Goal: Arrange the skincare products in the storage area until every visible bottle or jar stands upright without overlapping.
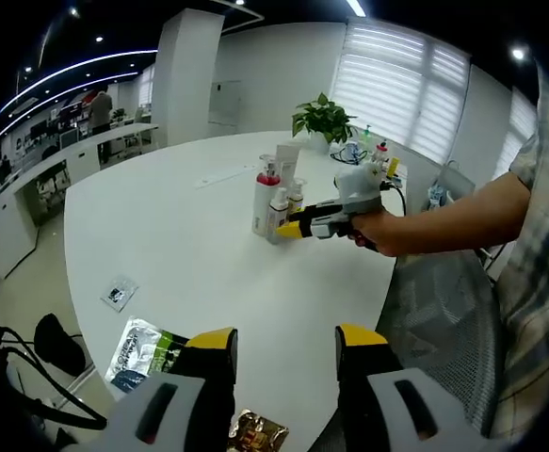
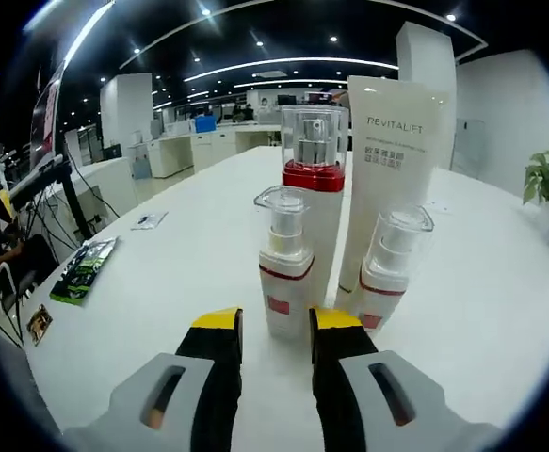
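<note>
Left gripper (image 1: 284, 344): jaws wide apart, holding nothing, low over the near edge of the white table (image 1: 208, 245), beside a green packet (image 1: 144, 350).

Further right, at the middle of the table: small pump bottle (image 2: 284, 273), tall bottle with red collar (image 2: 314, 188), second small pump bottle (image 2: 392, 266) and white Revitalift tube (image 2: 392, 160). All upright, packed close, not lying on each other.

Right gripper (image 2: 276, 325): jaws a little apart, grasping nothing, tips just in front of the small pump bottle, maybe touching, hard to tell.

Looks nearly done. Left to do, perhaps: a little spacing, then backing away.
</note>
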{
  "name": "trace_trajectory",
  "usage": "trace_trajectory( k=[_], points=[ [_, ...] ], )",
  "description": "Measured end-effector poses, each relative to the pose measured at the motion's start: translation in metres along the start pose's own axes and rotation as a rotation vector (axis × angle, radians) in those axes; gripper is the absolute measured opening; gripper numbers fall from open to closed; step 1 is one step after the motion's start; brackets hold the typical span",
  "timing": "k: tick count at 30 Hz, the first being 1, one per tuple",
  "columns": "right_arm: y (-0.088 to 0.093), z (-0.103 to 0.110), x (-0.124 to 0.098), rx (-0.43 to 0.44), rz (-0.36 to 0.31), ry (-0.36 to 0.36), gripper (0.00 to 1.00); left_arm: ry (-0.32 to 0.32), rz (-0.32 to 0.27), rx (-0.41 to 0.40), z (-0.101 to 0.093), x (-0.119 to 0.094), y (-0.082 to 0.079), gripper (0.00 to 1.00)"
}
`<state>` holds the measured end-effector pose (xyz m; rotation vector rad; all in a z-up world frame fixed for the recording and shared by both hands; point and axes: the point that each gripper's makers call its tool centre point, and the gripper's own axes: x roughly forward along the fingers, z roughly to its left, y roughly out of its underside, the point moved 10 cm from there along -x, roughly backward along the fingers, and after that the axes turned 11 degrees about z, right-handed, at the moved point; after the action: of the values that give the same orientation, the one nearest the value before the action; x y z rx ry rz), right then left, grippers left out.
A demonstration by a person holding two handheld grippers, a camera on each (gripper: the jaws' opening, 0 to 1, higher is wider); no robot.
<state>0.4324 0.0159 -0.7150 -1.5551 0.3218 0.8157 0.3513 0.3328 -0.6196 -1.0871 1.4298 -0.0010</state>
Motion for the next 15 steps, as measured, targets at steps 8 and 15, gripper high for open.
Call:
trace_trajectory(
  k=[8,15],
  points=[
    [0.0,0.03,-0.089,0.182,-0.059,-0.132,0.47,0.108,-0.012,-0.005,-0.012,0.033,-0.019,0.45],
    [0.008,0.056,-0.156,0.087,-0.094,-0.128,0.52,0.213,0.013,0.08,-0.039,0.073,-0.053,0.46]
  ],
)
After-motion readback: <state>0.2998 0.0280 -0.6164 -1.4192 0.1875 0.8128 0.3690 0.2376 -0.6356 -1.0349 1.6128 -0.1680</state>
